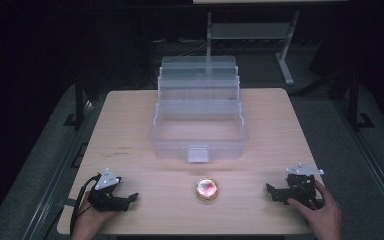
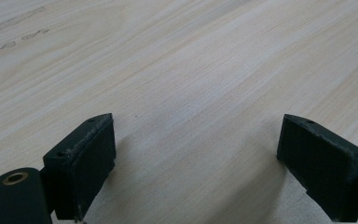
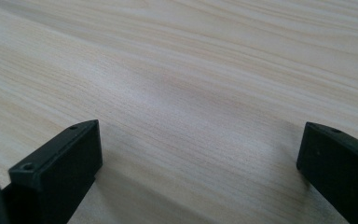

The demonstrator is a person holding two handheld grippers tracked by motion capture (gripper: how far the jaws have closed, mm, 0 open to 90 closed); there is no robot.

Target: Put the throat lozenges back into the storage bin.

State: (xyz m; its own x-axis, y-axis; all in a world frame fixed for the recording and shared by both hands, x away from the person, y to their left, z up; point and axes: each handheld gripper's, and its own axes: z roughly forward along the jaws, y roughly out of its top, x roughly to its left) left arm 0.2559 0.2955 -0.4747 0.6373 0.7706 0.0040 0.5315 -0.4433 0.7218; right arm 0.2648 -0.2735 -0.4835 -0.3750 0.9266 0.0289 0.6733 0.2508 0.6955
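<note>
Item: round puck [image 1: 206,189], lower-centre of frame on counter [image 1: 130,120], both hand-held grippers [image 1: 130,199] [image 1: 275,192] released, empty; approach level, jaws astride puck, then lift to box [image 1: 198,127].

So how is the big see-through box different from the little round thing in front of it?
The box is much bigger than the round thing. The box is clear and pale with straight sides; the round thing is gold-rimmed with a shiny pinkish top. The box stands open, its trays stepped up behind; the round thing sits low and flat. Both rest on the table, between the left gripper and right gripper, touched by neither.
</note>
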